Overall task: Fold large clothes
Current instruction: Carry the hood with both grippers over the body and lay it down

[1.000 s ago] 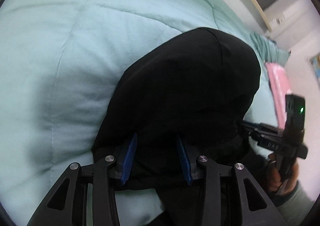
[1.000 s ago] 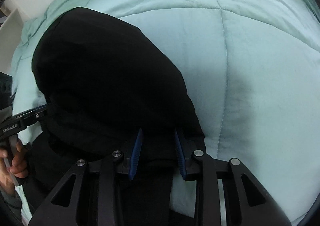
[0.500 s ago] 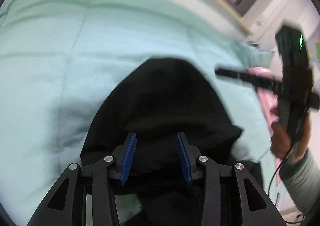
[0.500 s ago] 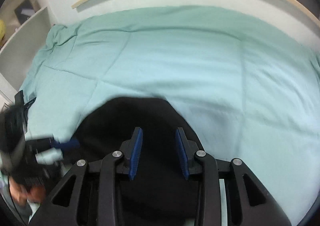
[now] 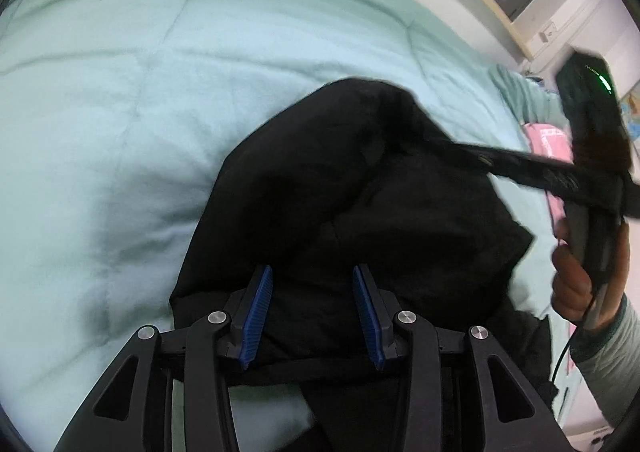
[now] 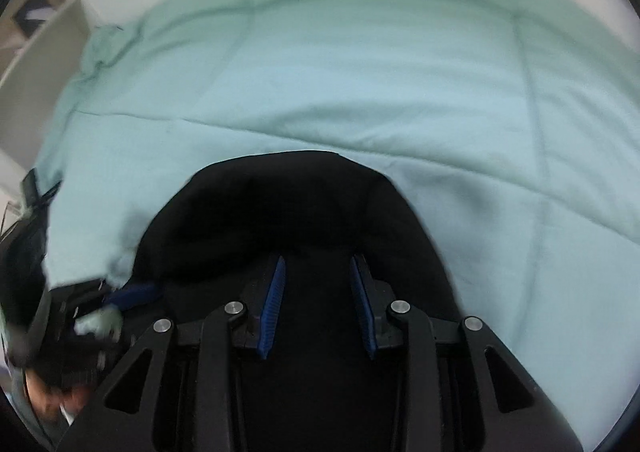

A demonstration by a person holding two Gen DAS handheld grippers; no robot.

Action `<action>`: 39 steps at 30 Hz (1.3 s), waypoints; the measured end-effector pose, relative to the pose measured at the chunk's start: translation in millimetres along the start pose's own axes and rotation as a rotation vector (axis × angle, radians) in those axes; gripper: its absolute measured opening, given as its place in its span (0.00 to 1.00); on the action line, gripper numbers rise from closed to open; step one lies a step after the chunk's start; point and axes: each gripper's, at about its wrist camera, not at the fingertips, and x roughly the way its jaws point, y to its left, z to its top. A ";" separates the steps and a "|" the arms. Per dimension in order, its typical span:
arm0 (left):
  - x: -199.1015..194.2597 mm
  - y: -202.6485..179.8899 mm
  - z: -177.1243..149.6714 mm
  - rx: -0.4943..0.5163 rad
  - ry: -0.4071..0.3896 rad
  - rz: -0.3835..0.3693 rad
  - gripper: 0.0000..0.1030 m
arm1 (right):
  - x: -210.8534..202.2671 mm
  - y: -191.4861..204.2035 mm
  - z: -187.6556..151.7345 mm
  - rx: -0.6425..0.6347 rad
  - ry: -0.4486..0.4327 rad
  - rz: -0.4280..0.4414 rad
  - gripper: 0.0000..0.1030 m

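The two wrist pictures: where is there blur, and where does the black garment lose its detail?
Left wrist view: the right gripper and hand smear; garment folds faintly readable. Right wrist view: the left gripper blurs; garment nearly featureless black; quilt soft, bowed.

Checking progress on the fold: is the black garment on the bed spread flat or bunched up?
Bunched. The black fabric garment sits as a rounded, creased mound on the pale green quilted bedcover, not spread flat.

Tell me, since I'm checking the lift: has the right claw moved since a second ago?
Yes. The right claw rose: the quilt now shows to its far edge.
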 end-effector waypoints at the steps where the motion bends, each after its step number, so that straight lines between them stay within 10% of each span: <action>1: -9.7 -4.4 0.7 0.014 -0.014 -0.010 0.42 | -11.5 -4.4 -5.8 -0.015 0.001 -0.019 0.35; 6: -39.7 -7.4 -3.6 0.015 -0.071 -0.116 0.46 | -20.9 -34.2 -54.5 -0.021 0.078 -0.055 0.35; 10: 12.0 15.7 -9.9 -0.049 0.072 -0.022 0.51 | 25.1 -53.2 -80.4 0.076 0.158 -0.029 0.32; 21: -56.1 2.4 8.3 0.098 -0.099 -0.091 0.52 | -26.0 -45.0 -52.9 0.048 0.077 0.000 0.37; 25: -70.1 13.0 49.6 0.087 -0.166 -0.125 0.78 | -33.3 -49.5 -16.3 0.035 0.027 0.033 0.50; 39: 49.6 50.7 81.9 -0.106 0.121 -0.357 0.77 | 60.1 -64.3 33.4 0.093 0.176 0.151 0.56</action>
